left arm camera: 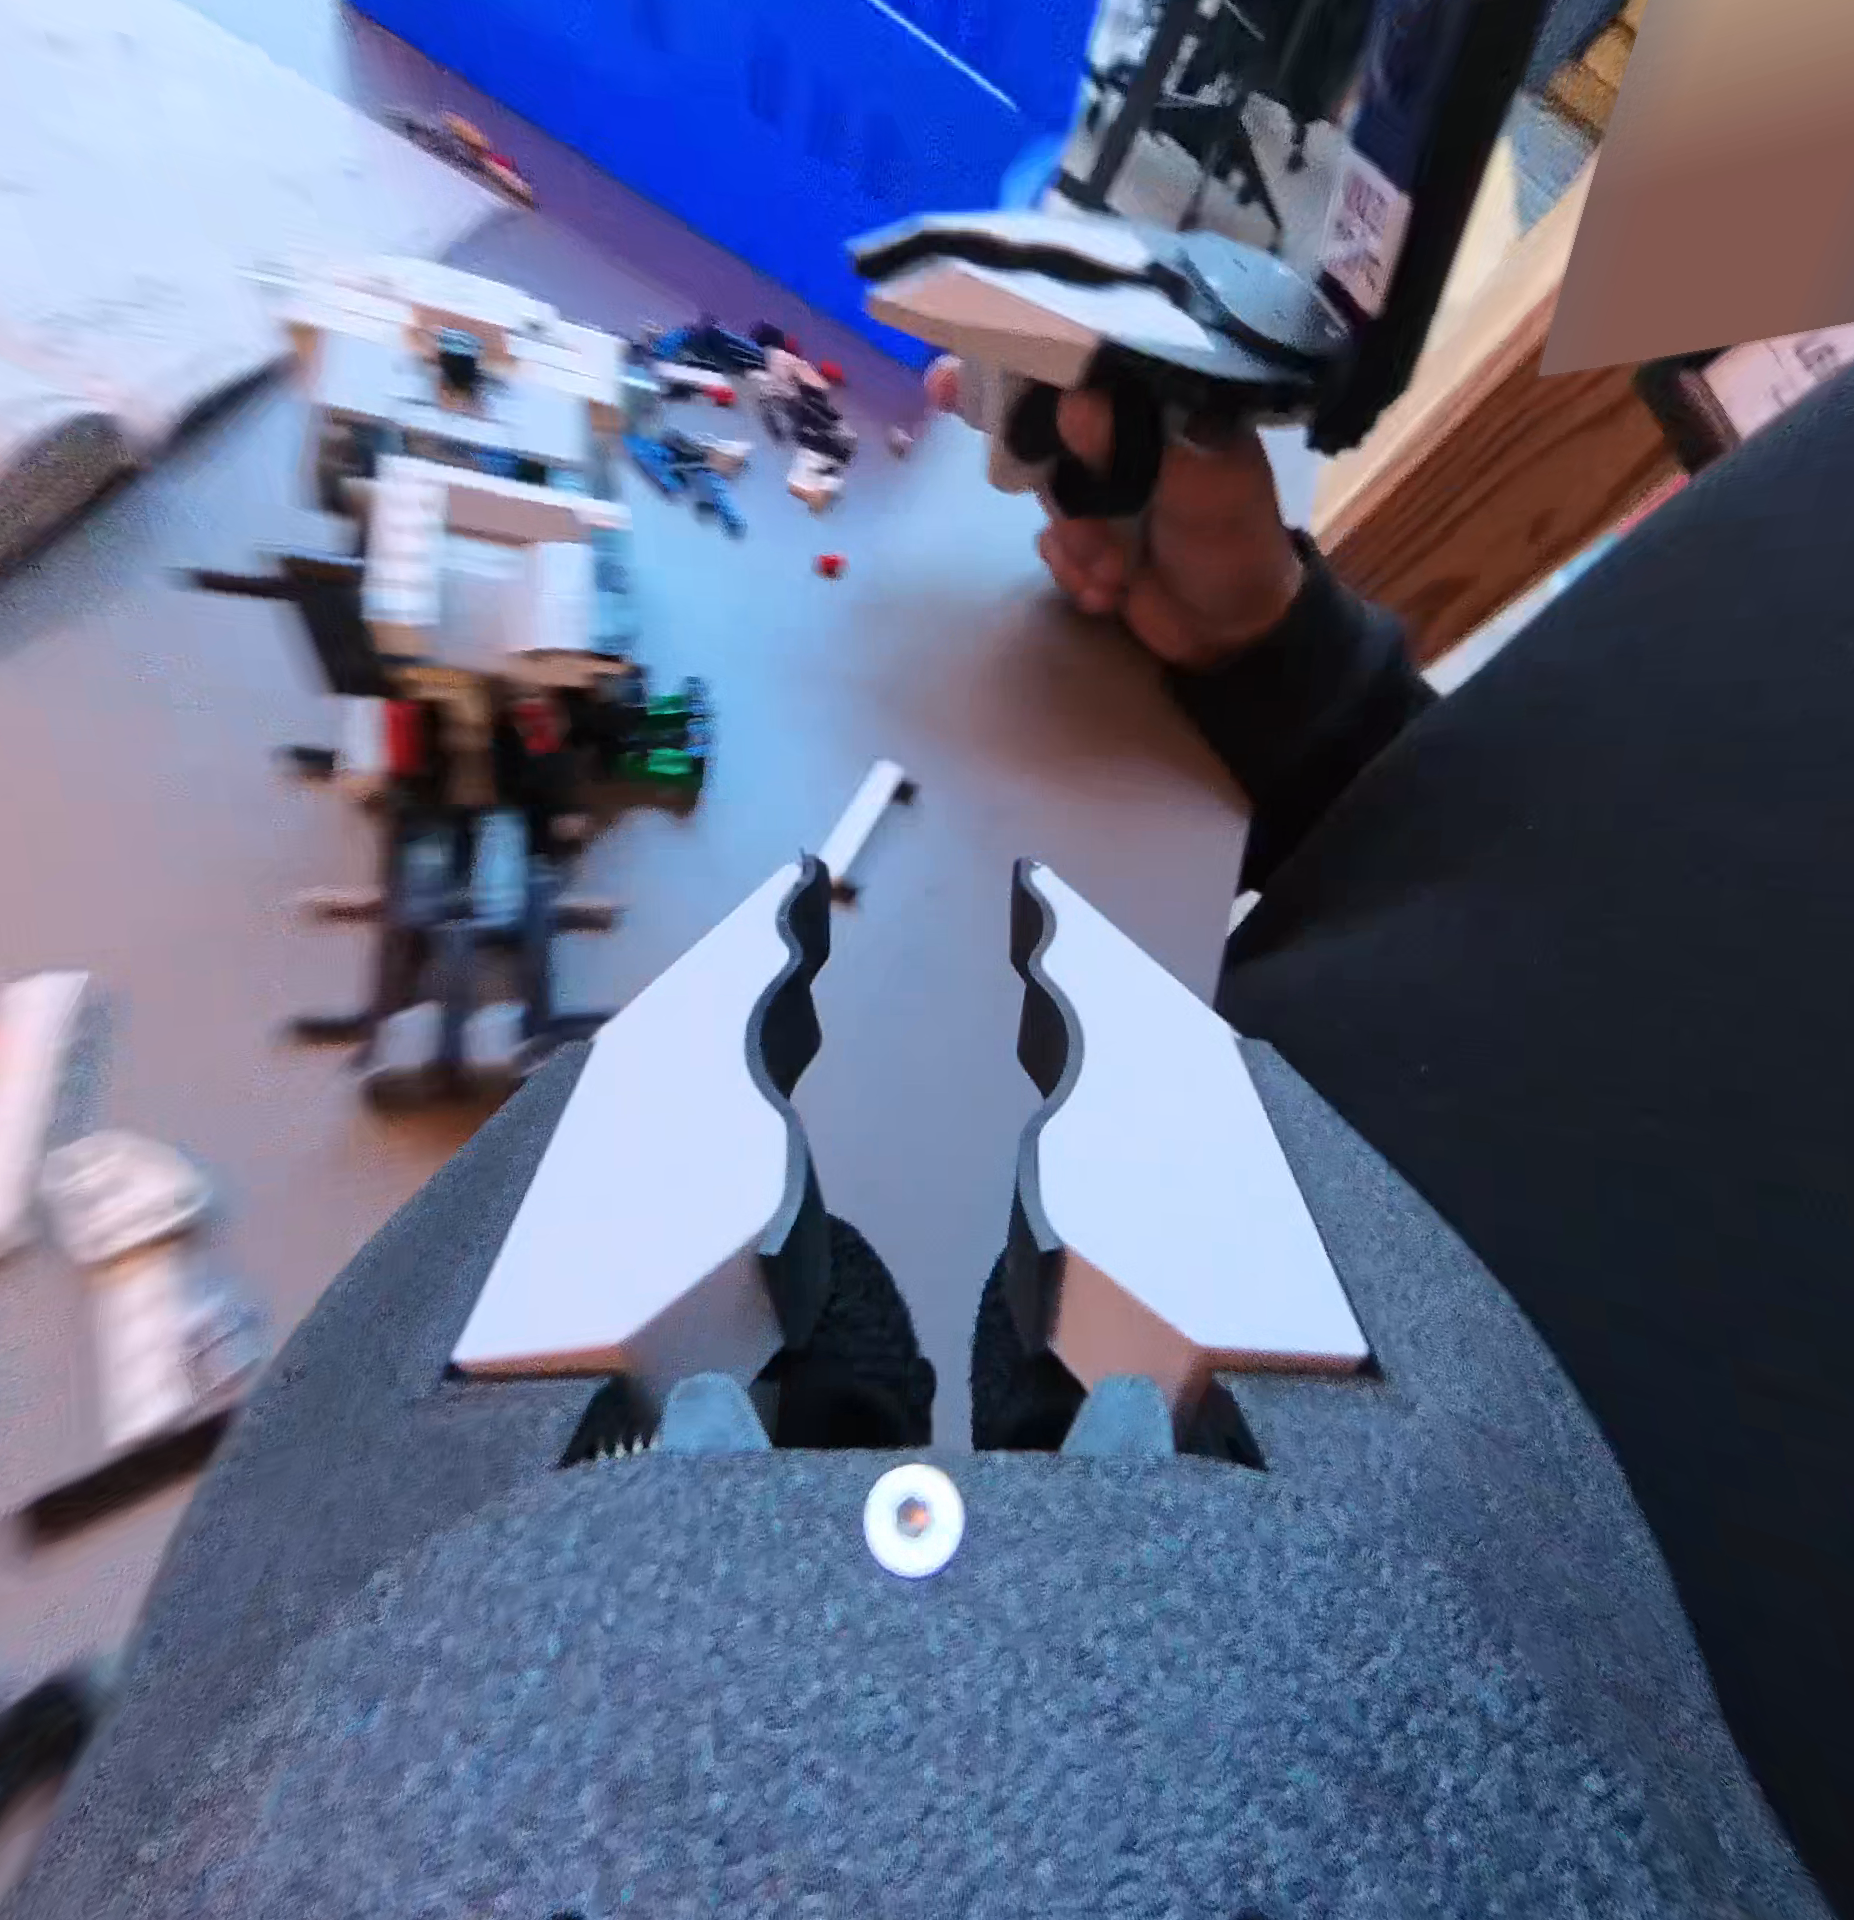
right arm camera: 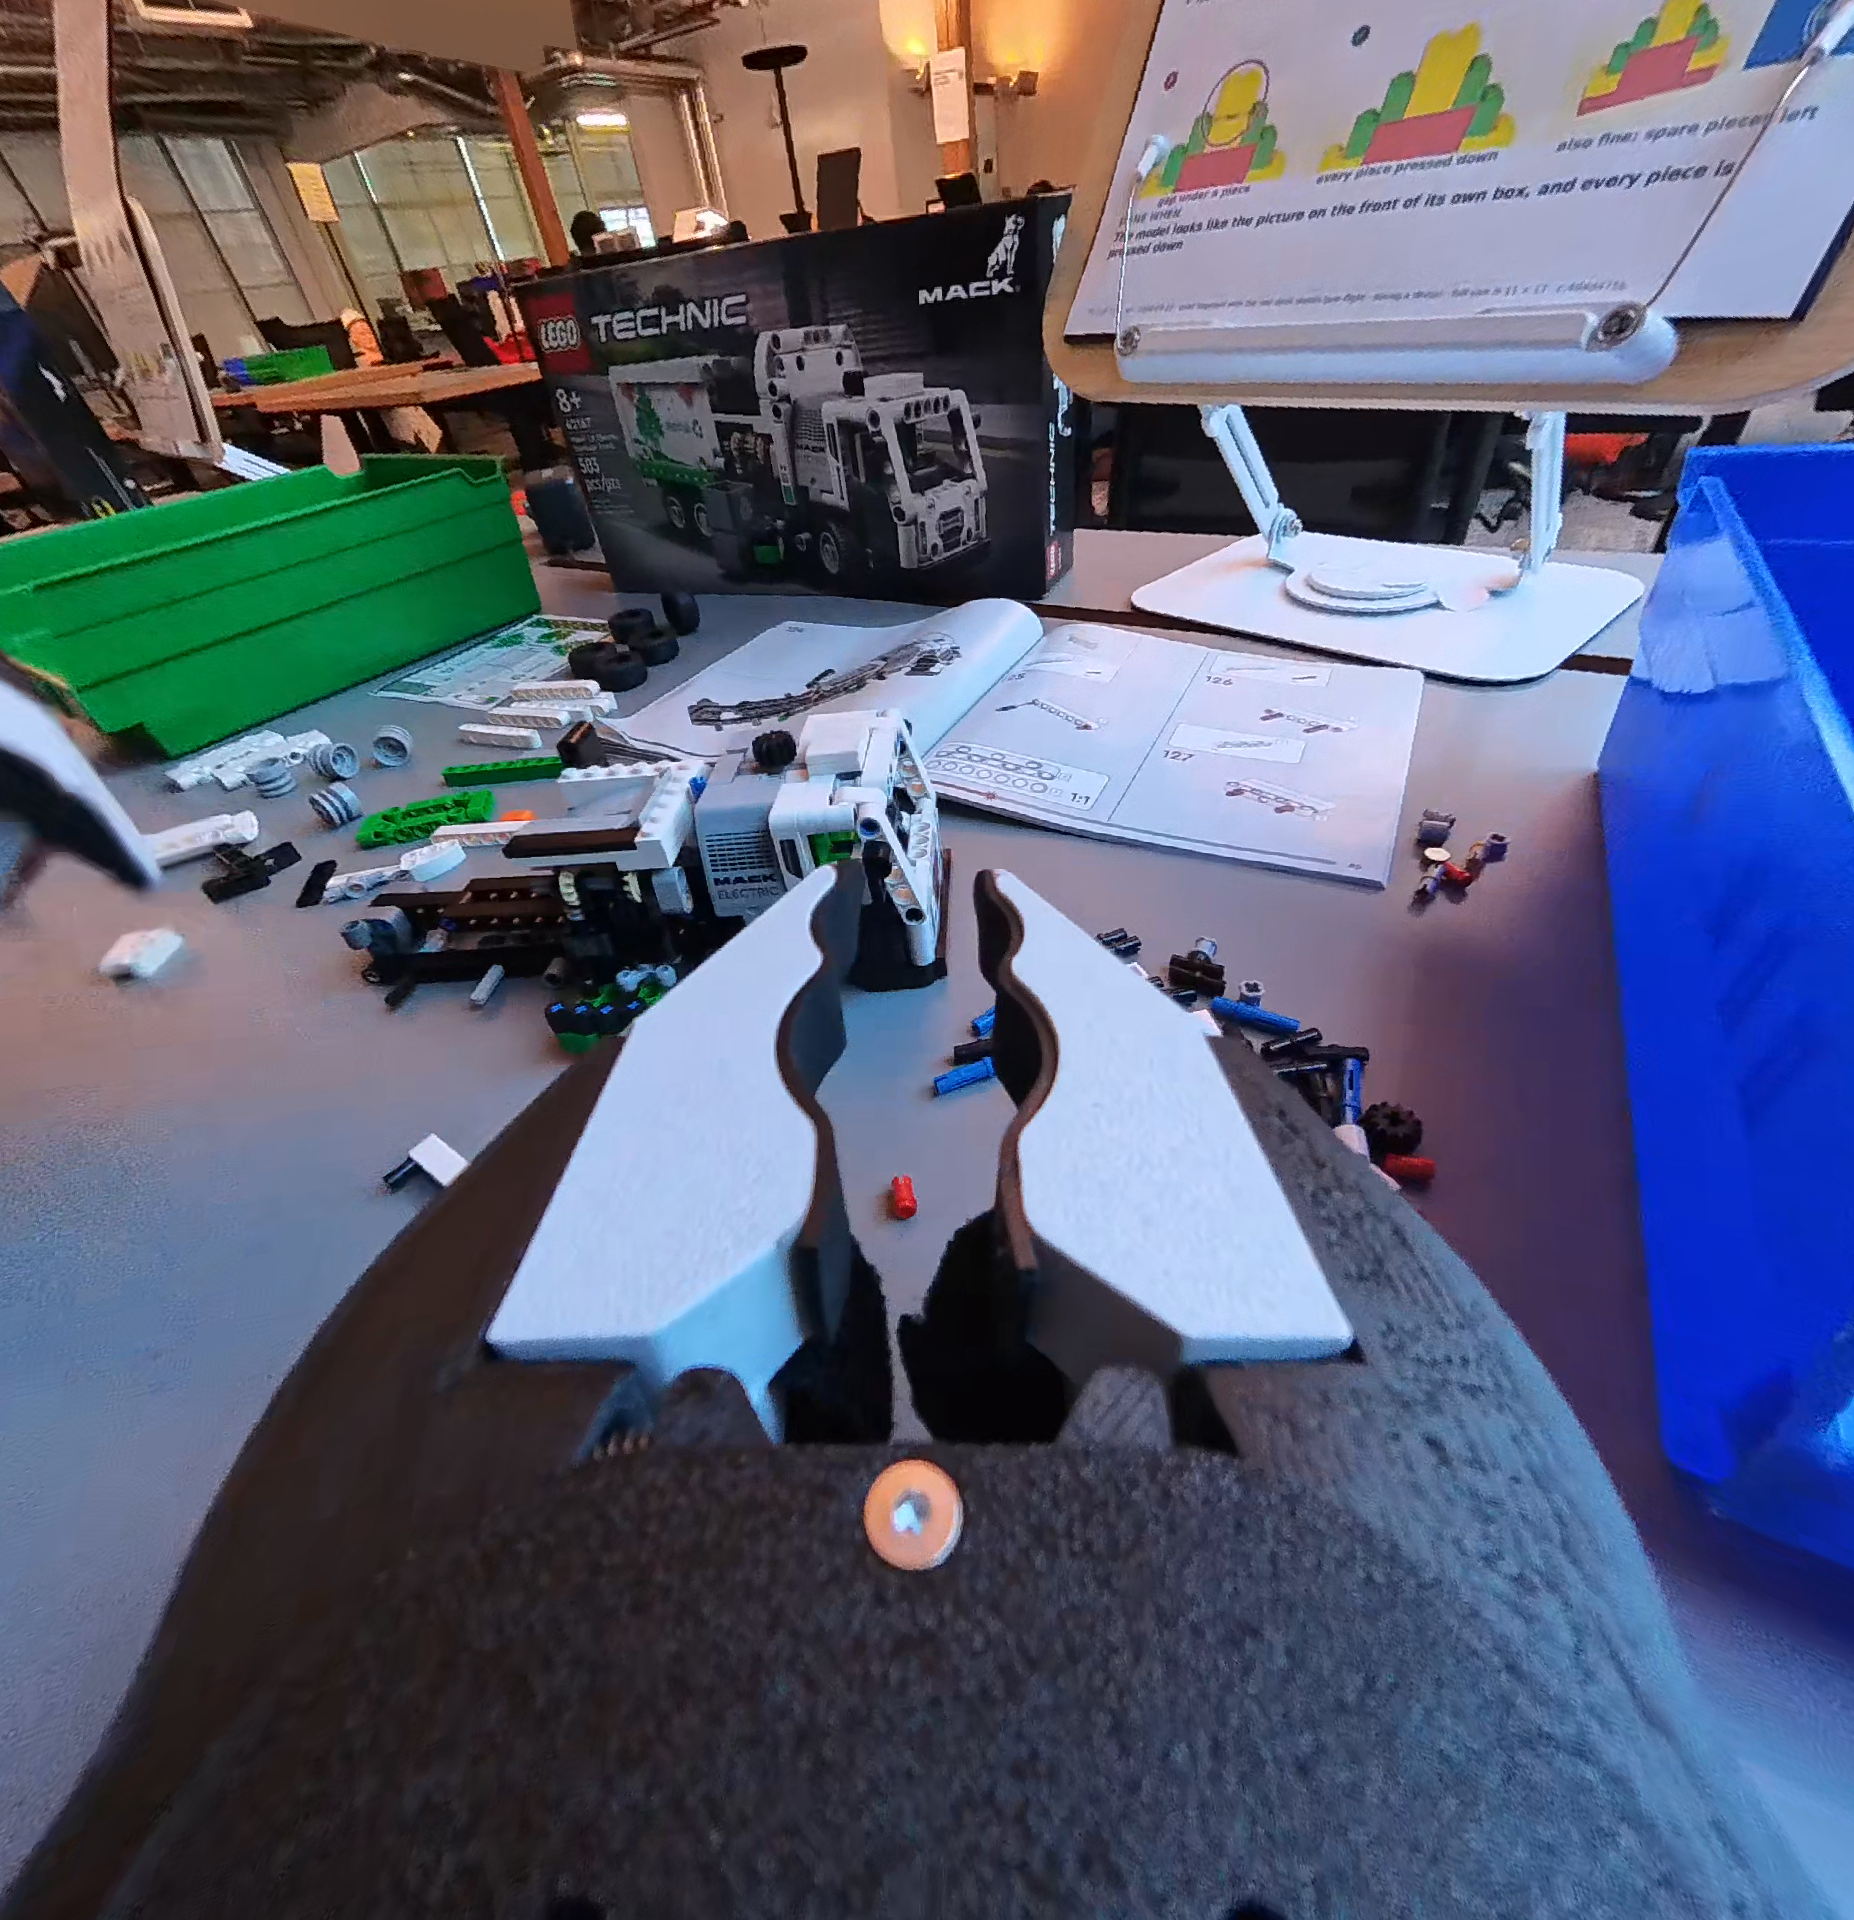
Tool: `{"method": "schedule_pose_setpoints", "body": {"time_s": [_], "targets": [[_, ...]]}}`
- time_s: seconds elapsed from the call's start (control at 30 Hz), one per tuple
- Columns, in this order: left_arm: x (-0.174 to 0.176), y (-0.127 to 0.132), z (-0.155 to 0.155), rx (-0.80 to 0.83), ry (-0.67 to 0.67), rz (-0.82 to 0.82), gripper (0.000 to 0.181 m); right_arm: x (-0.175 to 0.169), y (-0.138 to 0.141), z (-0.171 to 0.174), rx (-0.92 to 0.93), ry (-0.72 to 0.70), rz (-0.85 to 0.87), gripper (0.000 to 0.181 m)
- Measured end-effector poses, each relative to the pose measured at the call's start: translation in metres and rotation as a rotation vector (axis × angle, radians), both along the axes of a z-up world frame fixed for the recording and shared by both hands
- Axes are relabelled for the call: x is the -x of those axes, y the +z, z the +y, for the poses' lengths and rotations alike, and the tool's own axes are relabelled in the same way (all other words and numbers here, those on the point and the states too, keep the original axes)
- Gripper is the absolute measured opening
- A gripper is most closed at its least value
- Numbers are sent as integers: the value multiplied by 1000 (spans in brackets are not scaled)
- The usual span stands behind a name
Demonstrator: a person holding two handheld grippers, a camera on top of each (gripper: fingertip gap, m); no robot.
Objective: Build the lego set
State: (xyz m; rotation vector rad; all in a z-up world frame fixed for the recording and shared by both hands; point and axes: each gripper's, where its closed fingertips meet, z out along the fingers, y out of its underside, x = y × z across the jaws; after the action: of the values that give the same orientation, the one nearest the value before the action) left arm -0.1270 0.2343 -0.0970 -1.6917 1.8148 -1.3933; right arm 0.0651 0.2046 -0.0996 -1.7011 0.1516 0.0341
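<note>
From the left wrist view we look along our own jaws, low over the grey desk (left arm camera: 902, 665), rolled sideways and blurred. The half-built white and black brick truck (left arm camera: 487, 623) sits at left, the other white-fingered gripper (left arm camera: 1006, 301) at upper right. The right wrist view sits level and close to the desk (right arm camera: 227, 1143), facing the same truck (right arm camera: 715, 852) at centre. Both views share the truck and the small red peg (left arm camera: 830, 564) (right arm camera: 902, 1195).

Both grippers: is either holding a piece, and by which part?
Nothing is held. The left gripper and right gripper are both open, with only table showing between their fingers.
</note>
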Motion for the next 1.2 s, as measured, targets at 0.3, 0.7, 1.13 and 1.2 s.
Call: {"method": "schedule_pose_setpoints", "body": {"time_s": [0.3,0.7,1.13,1.2], "targets": [[38,-3,182,-320,241,214,28,6,-7,11,61,15,-87,21],[8,-24,202,-341,201,206,27,-1,-9,12,72,3,-45,21],[-4,-39,203,-400,175,251,21,-4,-9,10,64,3,-11,21],[-2,-40,201,-410,172,255,20,-3,-9,10,67,5,-13,21]]}}
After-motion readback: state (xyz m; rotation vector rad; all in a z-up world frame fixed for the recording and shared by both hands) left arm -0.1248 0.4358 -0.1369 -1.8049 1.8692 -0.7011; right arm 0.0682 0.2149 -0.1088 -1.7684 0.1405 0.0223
